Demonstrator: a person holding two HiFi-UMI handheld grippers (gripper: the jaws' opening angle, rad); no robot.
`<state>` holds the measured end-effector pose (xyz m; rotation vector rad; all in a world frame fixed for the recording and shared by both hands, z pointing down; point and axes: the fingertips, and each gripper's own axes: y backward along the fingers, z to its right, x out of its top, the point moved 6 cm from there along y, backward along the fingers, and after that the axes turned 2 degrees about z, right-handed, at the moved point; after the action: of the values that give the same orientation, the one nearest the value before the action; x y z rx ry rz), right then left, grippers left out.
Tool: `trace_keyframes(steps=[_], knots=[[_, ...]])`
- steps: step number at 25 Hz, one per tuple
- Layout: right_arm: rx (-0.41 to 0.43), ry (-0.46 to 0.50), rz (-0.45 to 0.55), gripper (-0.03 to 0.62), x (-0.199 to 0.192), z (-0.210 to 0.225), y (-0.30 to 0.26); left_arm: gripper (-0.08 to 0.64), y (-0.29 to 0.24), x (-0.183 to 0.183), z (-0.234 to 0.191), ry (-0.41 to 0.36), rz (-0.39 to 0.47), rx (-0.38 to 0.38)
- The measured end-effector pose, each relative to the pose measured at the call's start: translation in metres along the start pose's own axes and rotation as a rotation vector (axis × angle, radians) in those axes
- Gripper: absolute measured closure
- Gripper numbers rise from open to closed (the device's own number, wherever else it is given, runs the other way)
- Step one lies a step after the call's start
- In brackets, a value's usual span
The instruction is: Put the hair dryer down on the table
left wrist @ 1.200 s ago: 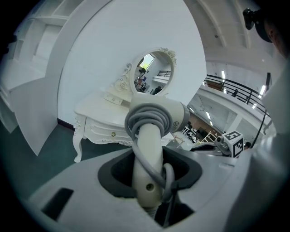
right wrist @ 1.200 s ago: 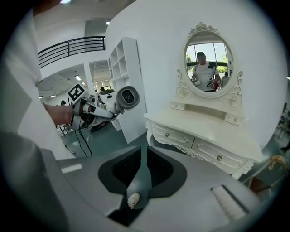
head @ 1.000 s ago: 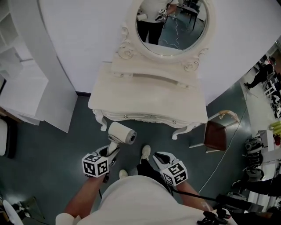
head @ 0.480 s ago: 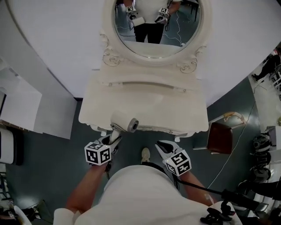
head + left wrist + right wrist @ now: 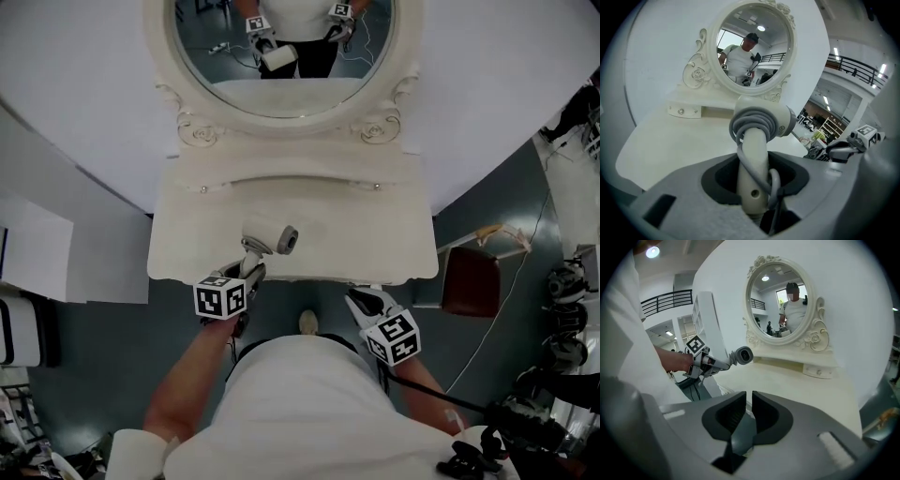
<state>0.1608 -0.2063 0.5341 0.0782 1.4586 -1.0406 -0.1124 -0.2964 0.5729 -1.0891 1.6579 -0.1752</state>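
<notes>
Grippers: two, one in each of the person's hands, both at the front edge of the table.
Left gripper [image 5: 251,271]: clenched on the dryer's handle. The handle stands upright between the two jaws in the left gripper view.
Dryer [image 5: 270,236]: one, pale, held over the front left part of the table. Its barrel lies crosswise and the open end faces right, toward the other gripper. From the right gripper view it seems to hang clear of the top, though the head view does not show how high.
Cord [image 5: 751,123]: one, grey, wound in several loops round the top of the handle. One strand runs down between the jaws.
Table [image 5: 375,239]: one, a cream dressing table with a bare top.
Knobs: two, on the low raised shelf at the back, one left [image 5: 203,188] and one right [image 5: 377,186].
Mirror [image 5: 281,70]: one, oval, in a carved cream frame behind the shelf. It reflects the person, both grippers and the dryer.
Right gripper [image 5: 361,302]: jaws drawn together with nothing between them, just off the table's front edge, well apart from the dryer.
Chair [image 5: 472,284]: one, with a dark brown seat, on the floor just right of the table.
</notes>
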Motion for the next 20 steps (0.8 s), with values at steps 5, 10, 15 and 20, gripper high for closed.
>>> trace_keyframes(steps=[5,10,15,20], knots=[[-0.022,-0.033,0.003,0.552,-0.001,0.025,0.001,0.396,-0.046,0.016,-0.007,-0.038,-0.050,0.029],[-0.028,-0.059,-0.003,0.552,-0.004,0.041,0.000,0.394,-0.086,0.026,-0.015,-0.076,-0.091,0.057],[-0.026,-0.081,-0.029,0.552,-0.013,0.054,0.001,0.396,-0.120,0.029,-0.020,-0.091,-0.133,0.087],[-0.024,-0.098,-0.049,0.552,-0.017,0.061,-0.001,0.396,-0.147,0.031,-0.031,-0.125,-0.175,0.131]])
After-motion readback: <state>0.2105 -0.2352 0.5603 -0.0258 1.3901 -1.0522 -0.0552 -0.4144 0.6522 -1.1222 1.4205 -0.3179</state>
